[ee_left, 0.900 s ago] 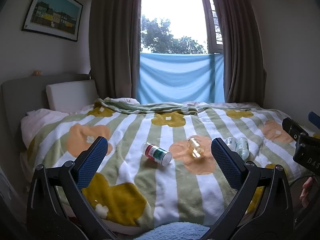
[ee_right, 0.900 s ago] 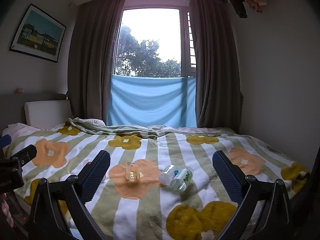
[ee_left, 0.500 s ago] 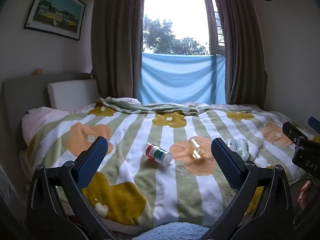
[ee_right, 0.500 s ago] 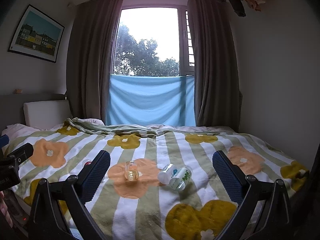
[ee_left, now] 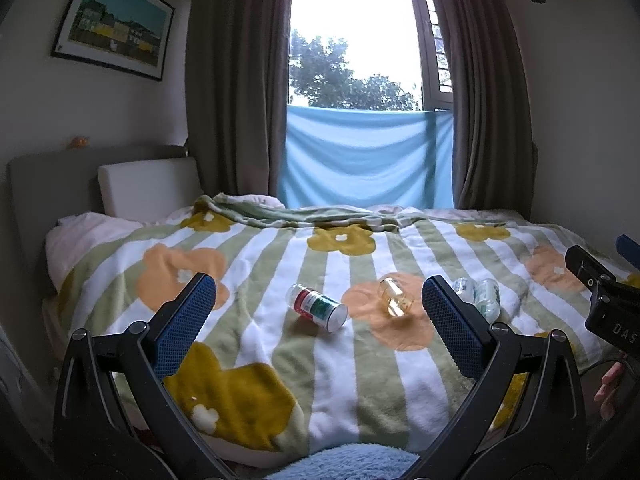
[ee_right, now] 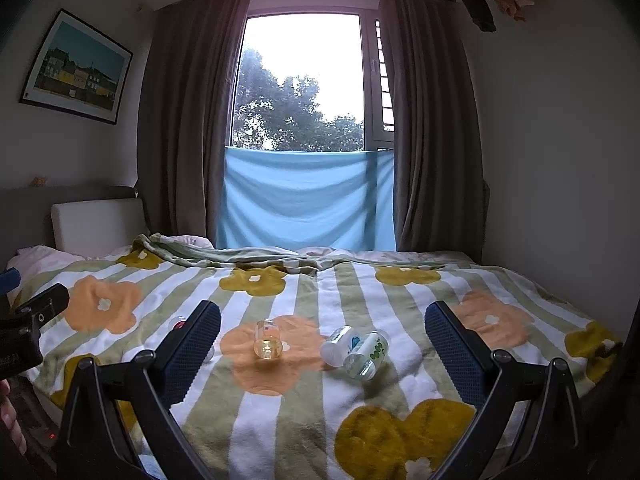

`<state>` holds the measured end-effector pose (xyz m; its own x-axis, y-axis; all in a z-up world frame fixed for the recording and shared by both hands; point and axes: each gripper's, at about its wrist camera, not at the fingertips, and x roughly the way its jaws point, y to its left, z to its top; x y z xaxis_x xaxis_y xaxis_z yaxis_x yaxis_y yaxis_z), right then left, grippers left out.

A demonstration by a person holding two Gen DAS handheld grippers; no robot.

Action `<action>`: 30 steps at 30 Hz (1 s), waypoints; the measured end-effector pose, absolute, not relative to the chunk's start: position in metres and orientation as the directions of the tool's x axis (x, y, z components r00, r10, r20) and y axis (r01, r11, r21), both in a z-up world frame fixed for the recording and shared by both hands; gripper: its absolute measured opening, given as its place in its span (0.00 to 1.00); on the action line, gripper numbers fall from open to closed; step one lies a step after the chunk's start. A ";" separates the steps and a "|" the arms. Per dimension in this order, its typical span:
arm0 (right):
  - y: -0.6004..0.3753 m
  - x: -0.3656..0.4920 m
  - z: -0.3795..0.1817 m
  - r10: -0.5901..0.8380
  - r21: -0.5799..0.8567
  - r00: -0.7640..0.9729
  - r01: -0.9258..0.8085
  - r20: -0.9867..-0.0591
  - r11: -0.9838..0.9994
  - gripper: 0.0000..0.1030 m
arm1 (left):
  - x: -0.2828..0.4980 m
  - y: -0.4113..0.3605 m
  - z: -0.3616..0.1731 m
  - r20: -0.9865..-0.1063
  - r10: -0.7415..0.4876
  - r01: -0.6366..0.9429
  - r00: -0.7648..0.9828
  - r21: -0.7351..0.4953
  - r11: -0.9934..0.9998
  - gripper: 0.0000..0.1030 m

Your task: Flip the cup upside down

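Both views drifted slightly; nothing touched. Left gripper, right gripper spread wide, empty. Approach clear cup, frame centre, squarely.

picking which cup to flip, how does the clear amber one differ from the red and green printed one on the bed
The clear amber cup is plain see-through glass; the red and green printed cup carries a coloured band. The amber cup lies on an orange flower, the printed cup on the stripes to its left. Both lie on their sides on the blanket, ungripped.
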<state>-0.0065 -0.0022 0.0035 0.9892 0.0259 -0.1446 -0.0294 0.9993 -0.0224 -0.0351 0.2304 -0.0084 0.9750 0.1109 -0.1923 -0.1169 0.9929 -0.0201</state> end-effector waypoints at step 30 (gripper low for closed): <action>0.004 -0.007 0.003 0.041 -0.021 0.987 -0.045 -0.153 0.999 0.99 | -0.033 0.231 -0.010 -0.219 0.106 -0.118 0.970 -0.041 0.992 1.00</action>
